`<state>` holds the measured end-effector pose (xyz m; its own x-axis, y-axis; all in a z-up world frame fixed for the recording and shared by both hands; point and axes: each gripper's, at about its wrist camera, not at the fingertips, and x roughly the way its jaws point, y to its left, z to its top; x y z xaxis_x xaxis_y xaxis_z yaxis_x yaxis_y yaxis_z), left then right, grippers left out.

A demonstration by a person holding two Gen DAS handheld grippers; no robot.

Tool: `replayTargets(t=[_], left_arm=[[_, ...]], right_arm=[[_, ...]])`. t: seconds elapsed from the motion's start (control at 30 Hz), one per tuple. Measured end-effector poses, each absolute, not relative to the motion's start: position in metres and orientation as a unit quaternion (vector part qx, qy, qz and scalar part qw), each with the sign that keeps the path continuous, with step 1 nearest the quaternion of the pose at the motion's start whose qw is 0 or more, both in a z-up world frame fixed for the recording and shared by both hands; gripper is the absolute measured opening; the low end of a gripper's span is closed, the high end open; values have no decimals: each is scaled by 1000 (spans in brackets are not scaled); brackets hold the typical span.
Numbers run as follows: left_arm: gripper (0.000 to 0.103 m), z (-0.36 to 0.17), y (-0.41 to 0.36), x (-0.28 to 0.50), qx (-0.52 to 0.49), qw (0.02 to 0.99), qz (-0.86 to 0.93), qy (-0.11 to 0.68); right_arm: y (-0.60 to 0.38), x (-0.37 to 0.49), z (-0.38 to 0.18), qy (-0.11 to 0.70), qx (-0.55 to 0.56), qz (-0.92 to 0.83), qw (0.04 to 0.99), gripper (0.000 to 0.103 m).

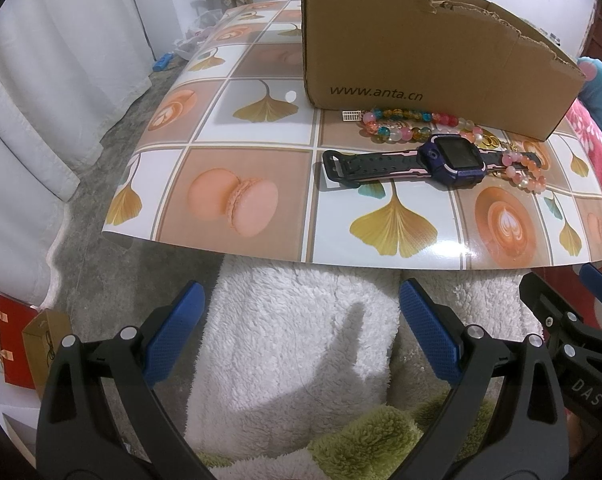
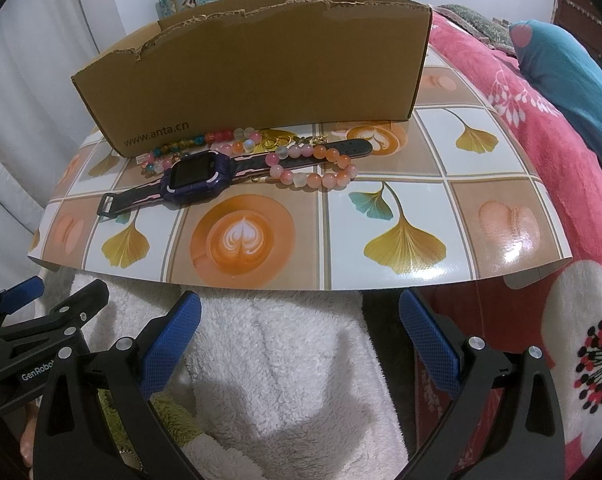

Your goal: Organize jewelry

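Both my grippers, left [image 1: 301,336] and right [image 2: 301,336], hover wide open and empty; the watch [image 2: 193,182], tangled with the pink bracelet [image 2: 321,172], risks dragging it along.

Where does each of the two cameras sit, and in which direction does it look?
Left wrist view: sits on the left gripper, low before the table's near edge, looking forward and rightward at the smartwatch and cardboard box; its own open blue fingers show, with the right gripper at right.
Right wrist view: sits on the right gripper, looking forward and leftward at the smartwatch; open fingers show, left gripper at left.
Both share the watch, box, pink bead bracelet and patterned table mat.
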<state>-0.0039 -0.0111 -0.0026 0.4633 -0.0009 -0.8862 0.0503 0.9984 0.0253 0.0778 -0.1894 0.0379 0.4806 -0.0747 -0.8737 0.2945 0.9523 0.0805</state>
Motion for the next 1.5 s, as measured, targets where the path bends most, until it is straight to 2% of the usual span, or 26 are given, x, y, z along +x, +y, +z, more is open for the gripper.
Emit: replayTargets(t=[1.1,1.5], left_arm=[[95,-8,-9,7,29,851,-11,524],[95,-2,-6,21,53,866,-12,498]], right_arm=[[-194,87,35,503,101,-111,851,97],[-208,97,44,470,81,-122,870,97]])
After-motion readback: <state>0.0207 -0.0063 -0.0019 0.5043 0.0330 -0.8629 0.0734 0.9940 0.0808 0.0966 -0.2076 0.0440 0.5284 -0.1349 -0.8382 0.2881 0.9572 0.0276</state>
